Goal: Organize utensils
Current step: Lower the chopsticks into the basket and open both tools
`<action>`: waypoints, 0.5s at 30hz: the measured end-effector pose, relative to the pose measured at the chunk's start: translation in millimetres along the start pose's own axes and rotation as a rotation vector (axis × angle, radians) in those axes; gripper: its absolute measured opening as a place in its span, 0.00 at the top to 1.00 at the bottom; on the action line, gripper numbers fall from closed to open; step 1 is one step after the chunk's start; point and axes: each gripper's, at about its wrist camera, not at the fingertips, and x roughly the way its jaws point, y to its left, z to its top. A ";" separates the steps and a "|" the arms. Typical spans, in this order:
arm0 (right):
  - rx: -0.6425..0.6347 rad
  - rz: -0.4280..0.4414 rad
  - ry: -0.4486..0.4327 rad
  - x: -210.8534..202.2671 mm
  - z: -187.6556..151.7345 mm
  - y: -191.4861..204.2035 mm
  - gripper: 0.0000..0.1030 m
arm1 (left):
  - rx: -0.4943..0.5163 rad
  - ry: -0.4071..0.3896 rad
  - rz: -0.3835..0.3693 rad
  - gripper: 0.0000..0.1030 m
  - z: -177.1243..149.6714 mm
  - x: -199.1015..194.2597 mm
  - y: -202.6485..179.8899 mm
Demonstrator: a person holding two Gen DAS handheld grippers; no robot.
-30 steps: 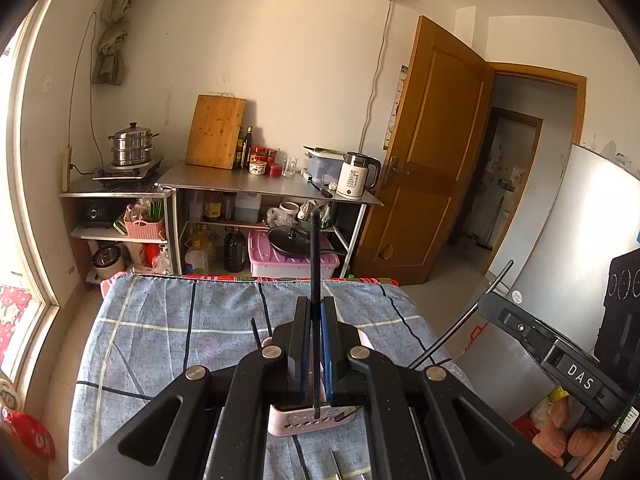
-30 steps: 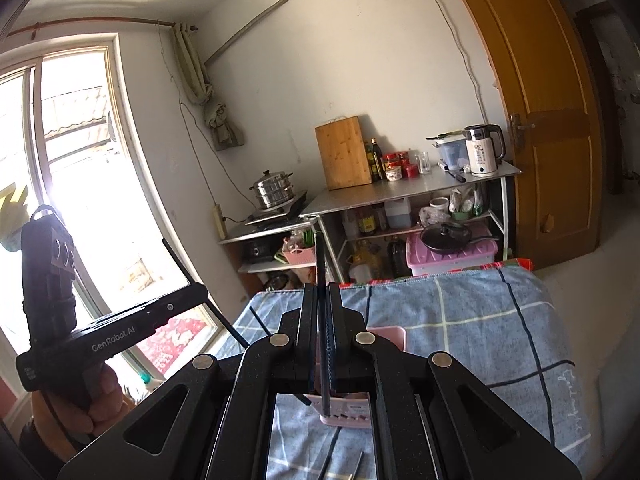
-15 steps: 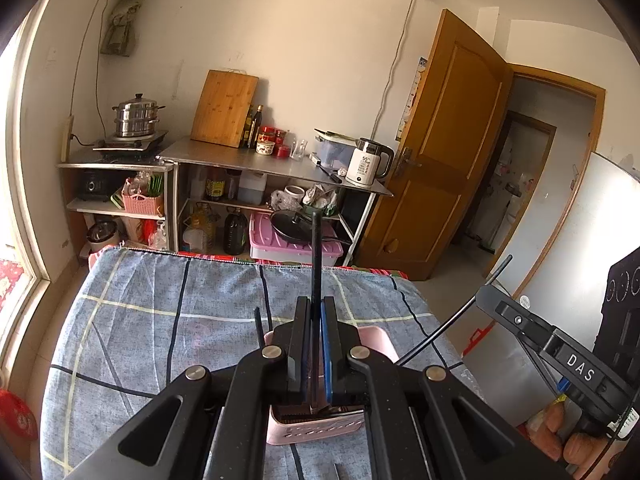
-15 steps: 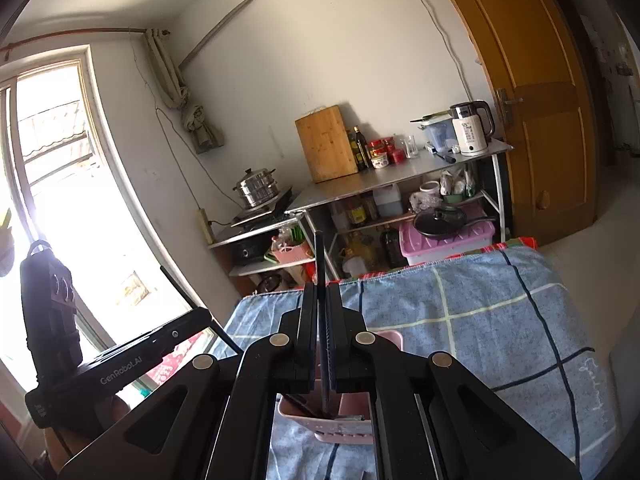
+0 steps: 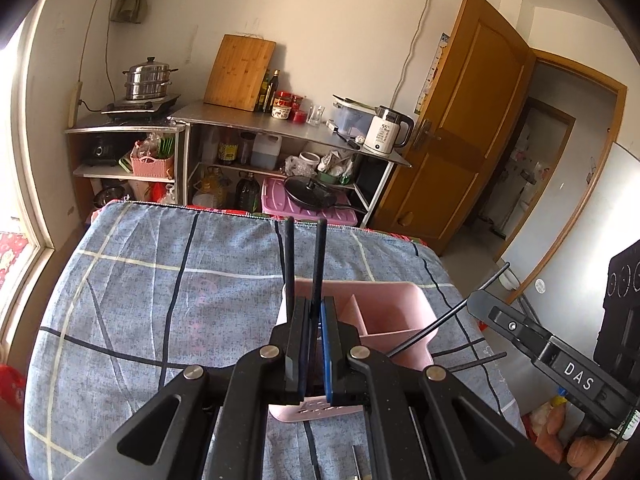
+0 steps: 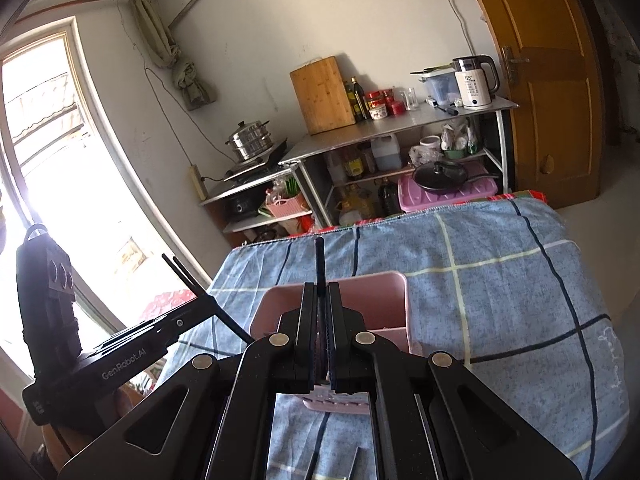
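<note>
A pink divided utensil caddy (image 5: 394, 312) stands on the blue checked cloth; it also shows in the right wrist view (image 6: 368, 300). My left gripper (image 5: 315, 304) is shut on a black chopstick (image 5: 319, 256) above the caddy's left part. A second black chopstick (image 5: 289, 260) stands beside it in the caddy. My right gripper (image 6: 321, 292) is shut on a black chopstick (image 6: 320, 260) above the caddy. Each gripper appears in the other's view with its chopstick pointing down at the caddy (image 5: 536, 336) (image 6: 132, 352).
The table has a blue checked cloth (image 5: 160, 292). More utensils lie near its front edge (image 6: 354, 462). Behind stand metal shelves with a kettle (image 5: 386, 130), cutting board (image 5: 240, 72), steamer pot (image 5: 147, 78). A wooden door (image 5: 468, 120) is at right.
Both grippers have tilted downward and moved in over the pink caddy, lowering their chopsticks toward it. A second chopstick now shows beside the left gripper's one.
</note>
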 end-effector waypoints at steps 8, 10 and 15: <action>-0.017 -0.015 -0.020 -21.3 -1.1 -2.5 0.87 | 0.036 -0.040 0.014 0.84 -7.1 -20.0 -5.9; -0.027 -0.020 -0.034 -30.7 -2.4 -2.2 0.87 | 0.048 -0.058 0.017 0.84 -11.2 -30.4 -8.4; -0.065 -0.041 -0.061 -57.3 -16.8 2.4 0.86 | 0.064 -0.094 0.013 0.84 -29.7 -55.8 -16.7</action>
